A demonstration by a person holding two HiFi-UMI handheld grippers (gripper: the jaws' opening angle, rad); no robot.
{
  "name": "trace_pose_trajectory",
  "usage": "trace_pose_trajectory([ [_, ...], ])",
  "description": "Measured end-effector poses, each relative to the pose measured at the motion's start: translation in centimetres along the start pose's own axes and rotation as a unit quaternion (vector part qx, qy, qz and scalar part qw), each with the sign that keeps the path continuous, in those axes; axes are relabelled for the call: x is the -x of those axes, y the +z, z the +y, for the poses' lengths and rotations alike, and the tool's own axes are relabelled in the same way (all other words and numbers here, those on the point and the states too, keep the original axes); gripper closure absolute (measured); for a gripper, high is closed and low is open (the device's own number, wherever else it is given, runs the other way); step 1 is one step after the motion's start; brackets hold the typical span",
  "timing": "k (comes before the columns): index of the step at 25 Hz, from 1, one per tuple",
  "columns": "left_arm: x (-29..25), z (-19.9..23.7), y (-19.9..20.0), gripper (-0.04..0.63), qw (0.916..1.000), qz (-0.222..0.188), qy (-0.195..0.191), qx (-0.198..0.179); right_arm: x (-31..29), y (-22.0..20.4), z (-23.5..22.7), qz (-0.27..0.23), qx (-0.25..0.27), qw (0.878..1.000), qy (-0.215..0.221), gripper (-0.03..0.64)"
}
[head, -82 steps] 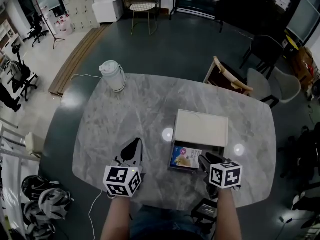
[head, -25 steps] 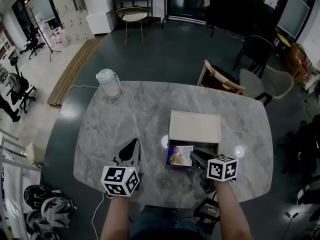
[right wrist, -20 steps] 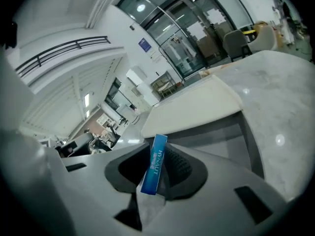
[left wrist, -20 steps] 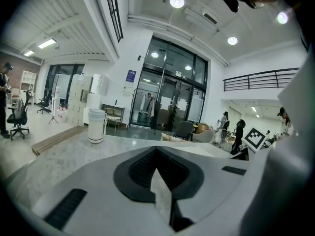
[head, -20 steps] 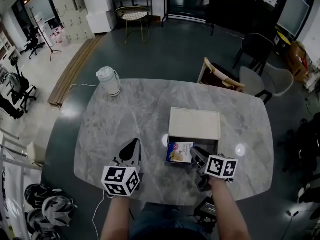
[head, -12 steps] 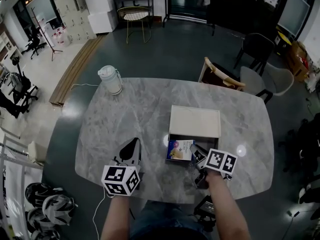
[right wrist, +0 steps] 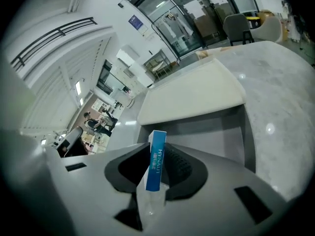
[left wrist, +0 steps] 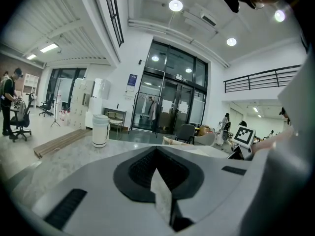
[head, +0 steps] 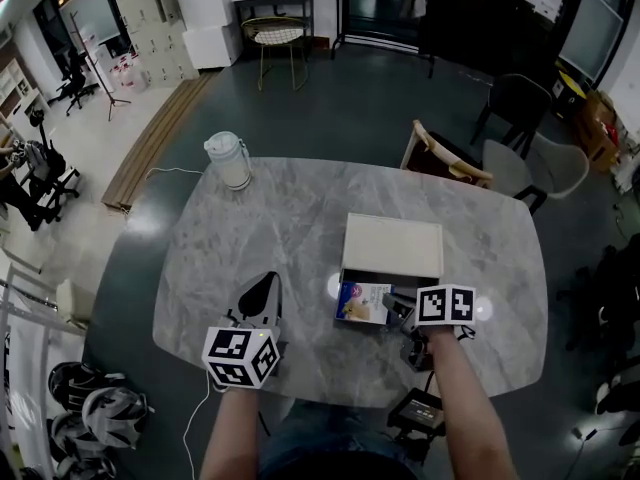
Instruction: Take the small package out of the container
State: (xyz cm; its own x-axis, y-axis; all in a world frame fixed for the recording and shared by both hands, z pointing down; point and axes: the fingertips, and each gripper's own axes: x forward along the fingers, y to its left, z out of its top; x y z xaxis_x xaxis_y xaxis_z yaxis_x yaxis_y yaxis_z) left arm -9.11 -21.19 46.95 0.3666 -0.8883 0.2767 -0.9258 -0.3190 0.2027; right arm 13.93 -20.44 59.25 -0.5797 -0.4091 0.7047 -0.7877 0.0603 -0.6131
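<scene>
Since a second earlier my right tongs (head: pixel 400 314) had rolled and shifted in over the near edge of the container (head: pixel 395 279), their jaws closing in, then easing slightly. They pinched the small package (head: pixel 363 304) by its blue edge, at the container's near left corner, in front of the laid-back lid (head: pixel 393 245). My left tongs (head: pixel 263 290) were pressed together, empty, over the table (head: pixel 250 218), well apart from the container
</scene>
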Motion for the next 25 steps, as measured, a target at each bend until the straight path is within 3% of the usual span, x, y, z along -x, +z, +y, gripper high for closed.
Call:
trace_pose_trajectory([
  [5, 0.2, 0.0, 0.4, 0.584, 1.0000, -0.005, 0.003, -0.001, 0.0, -0.5, 0.6, 0.070, -0.019, 0.996, 0.047, 0.515],
  [10, 0.4, 0.5, 0.9, 0.584, 0.9999, -0.010, 0.011, -0.002, -0.2, -0.7, 0.8, 0.111, 0.012, 0.993, 0.040, 0.512],
  [17, 0.3, 0.8, 2.0, 0.584, 0.9995, -0.026, 0.015, -0.002, -0.1, -0.2, 0.9, 0.110, 0.004, 0.993, 0.037, 0.528],
  [25, -0.1, -0.1, 4.6, 0.584, 0.9985, -0.050, 0.002, -0.021, 1.4, 1.3, 2.2, 0.112, 0.061, 0.991, 0.027, 0.529],
])
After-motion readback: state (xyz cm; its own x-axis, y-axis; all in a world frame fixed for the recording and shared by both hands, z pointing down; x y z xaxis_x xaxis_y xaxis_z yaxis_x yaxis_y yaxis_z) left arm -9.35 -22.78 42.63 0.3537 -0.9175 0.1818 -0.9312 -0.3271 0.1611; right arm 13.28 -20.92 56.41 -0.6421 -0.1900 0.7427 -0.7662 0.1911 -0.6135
